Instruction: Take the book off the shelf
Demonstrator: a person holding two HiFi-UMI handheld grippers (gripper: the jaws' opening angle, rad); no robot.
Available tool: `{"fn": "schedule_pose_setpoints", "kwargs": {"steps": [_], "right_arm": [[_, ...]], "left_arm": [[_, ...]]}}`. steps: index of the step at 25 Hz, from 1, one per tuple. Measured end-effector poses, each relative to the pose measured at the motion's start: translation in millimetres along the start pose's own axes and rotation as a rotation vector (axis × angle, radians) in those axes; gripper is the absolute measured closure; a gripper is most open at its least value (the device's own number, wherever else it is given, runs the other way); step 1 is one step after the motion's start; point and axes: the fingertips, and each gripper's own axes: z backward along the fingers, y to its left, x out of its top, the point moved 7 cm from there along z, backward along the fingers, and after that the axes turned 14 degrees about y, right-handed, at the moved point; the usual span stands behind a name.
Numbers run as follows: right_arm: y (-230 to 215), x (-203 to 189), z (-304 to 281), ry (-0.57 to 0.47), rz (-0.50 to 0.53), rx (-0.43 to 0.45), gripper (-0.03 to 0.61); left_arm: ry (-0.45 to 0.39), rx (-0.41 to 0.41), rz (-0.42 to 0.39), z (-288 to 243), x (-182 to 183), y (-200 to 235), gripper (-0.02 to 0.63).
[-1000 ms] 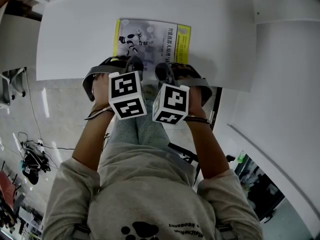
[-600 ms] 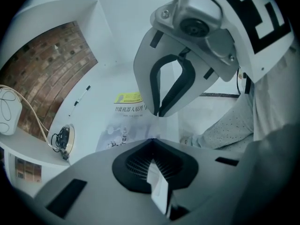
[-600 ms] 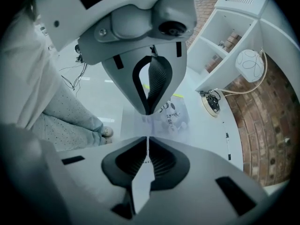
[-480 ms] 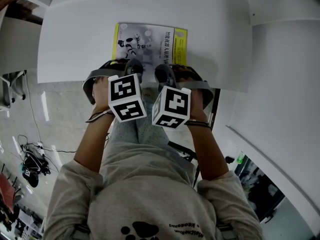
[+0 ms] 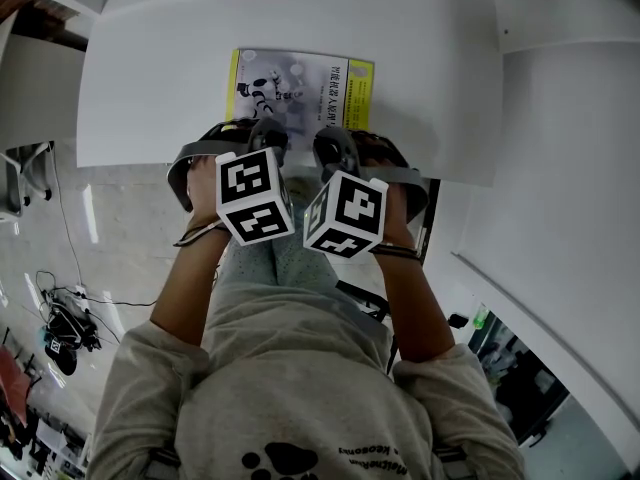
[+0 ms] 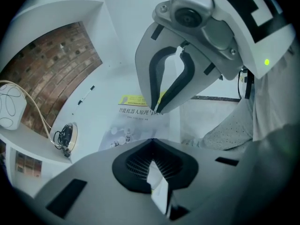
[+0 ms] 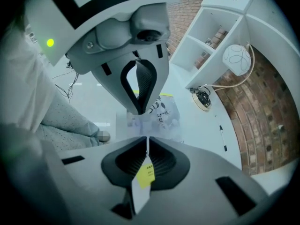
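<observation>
The book (image 5: 300, 86), grey-covered with a yellow edge and a robot picture, lies flat on the white table (image 5: 150, 88), its near end at the table's front edge. My left gripper (image 5: 268, 140) is shut on the book's near edge, and a white corner of the book (image 6: 136, 118) shows between its pads. My right gripper (image 5: 333, 150) is shut on the same edge just to the right, and a yellow-and-white corner of the book (image 7: 161, 114) sits in its jaws. The two grippers stand side by side, almost touching.
On the table beyond the book lie a round disc with a coiled cable (image 7: 202, 97) and a pen (image 7: 222, 136). White shelves (image 7: 213, 27) with a round white lamp (image 7: 236, 59) stand against a brick wall (image 7: 276, 102). The person's legs are below the table edge.
Hardly anything has changed: the book and both grippers have shifted only slightly in the view, and both grips hold as before.
</observation>
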Motion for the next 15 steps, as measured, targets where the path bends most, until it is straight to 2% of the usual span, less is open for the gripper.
{"fn": "schedule_pose_setpoints", "kwargs": {"steps": [6, 10, 15], "right_arm": [[-6, 1, 4, -0.028, -0.061, -0.008, 0.548], [-11, 2, 13, -0.071, -0.138, -0.016, 0.551], [-21, 3, 30, -0.122, -0.227, -0.068, 0.560]], "left_arm": [[-0.040, 0.018, 0.062, 10, 1, 3, 0.603], [-0.082, 0.047, 0.115, 21, 0, 7, 0.603], [-0.143, 0.092, 0.177, 40, 0, 13, 0.604]]}}
